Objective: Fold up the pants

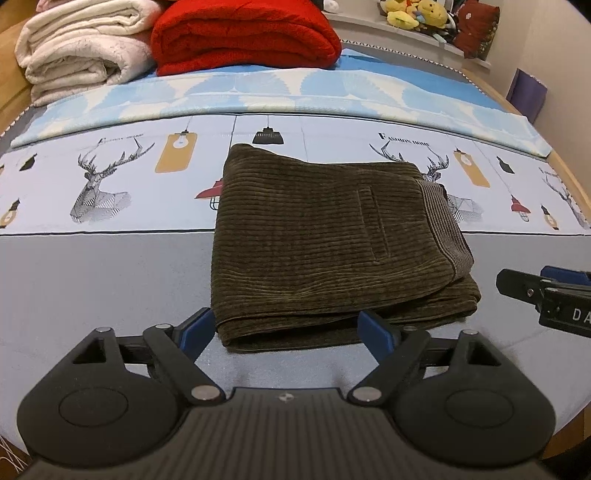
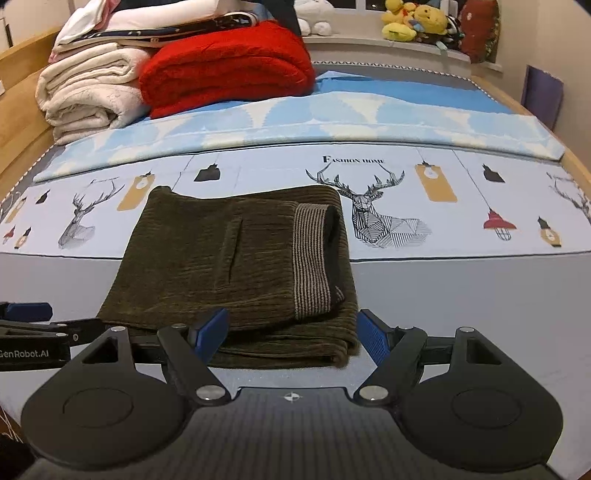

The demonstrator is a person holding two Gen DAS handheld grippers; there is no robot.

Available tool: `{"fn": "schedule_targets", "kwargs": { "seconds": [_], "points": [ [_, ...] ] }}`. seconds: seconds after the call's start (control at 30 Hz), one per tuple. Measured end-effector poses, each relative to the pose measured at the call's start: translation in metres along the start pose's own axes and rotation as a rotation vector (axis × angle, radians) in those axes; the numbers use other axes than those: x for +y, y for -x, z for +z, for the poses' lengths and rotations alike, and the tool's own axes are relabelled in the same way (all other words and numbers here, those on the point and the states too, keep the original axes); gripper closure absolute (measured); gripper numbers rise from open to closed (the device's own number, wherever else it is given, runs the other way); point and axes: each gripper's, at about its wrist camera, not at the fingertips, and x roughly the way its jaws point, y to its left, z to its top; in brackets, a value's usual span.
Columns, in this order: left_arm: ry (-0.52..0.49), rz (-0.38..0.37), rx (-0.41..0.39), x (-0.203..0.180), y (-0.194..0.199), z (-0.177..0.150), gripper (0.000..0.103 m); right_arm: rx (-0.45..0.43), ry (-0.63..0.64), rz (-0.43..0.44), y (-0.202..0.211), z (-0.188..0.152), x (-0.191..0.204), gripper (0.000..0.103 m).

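Dark olive corduroy pants (image 1: pixel 325 240) lie folded into a compact rectangle on the bed, with the striped waistband on the right side. They also show in the right wrist view (image 2: pixel 229 266). My left gripper (image 1: pixel 288 328) is open and empty, just in front of the pants' near edge. My right gripper (image 2: pixel 291 332) is open and empty, at the near right corner of the pants. The right gripper's tip shows at the right edge of the left wrist view (image 1: pixel 543 291). The left gripper shows at the left edge of the right wrist view (image 2: pixel 33 332).
The bed (image 1: pixel 92 277) has a grey cover and a deer-print sheet (image 2: pixel 388 206). A folded red blanket (image 1: pixel 243 37) and cream blankets (image 1: pixel 81 44) sit at the far left. Plush toys (image 2: pixel 417 20) line a shelf behind. A wooden bed frame (image 2: pixel 22 66) runs along the sides.
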Motion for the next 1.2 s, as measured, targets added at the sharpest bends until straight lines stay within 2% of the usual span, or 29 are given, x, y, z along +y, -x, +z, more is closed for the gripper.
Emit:
{"fn": "schedule_targets", "kwargs": {
  "seconds": [0.03,0.07,0.23,0.83,0.97,1.2],
  "points": [
    [0.001,0.001,0.002,-0.001,-0.001,0.000,0.007,0.001,-0.003,-0.001,0.000,0.000,-0.001,0.025],
    [0.002,0.002,0.002,-0.002,-0.001,0.000,0.005,0.001,-0.003,-0.003,0.000,-0.001,0.000,0.025],
    [-0.001,-0.006,0.002,-0.006,-0.003,0.001,0.003,0.000,0.004,-0.004,-0.002,-0.002,-0.001,0.025],
    [0.008,0.015,0.023,-0.005,-0.015,0.003,0.002,0.002,0.009,0.039,-0.010,0.010,0.001,0.025],
    [0.000,0.009,0.005,-0.007,-0.013,0.008,0.002,-0.002,0.000,0.027,-0.008,0.010,0.000,0.025],
    [0.002,-0.008,0.031,-0.008,-0.018,0.006,0.002,-0.012,-0.007,0.004,-0.006,0.008,-0.002,0.025]
  ]
}}
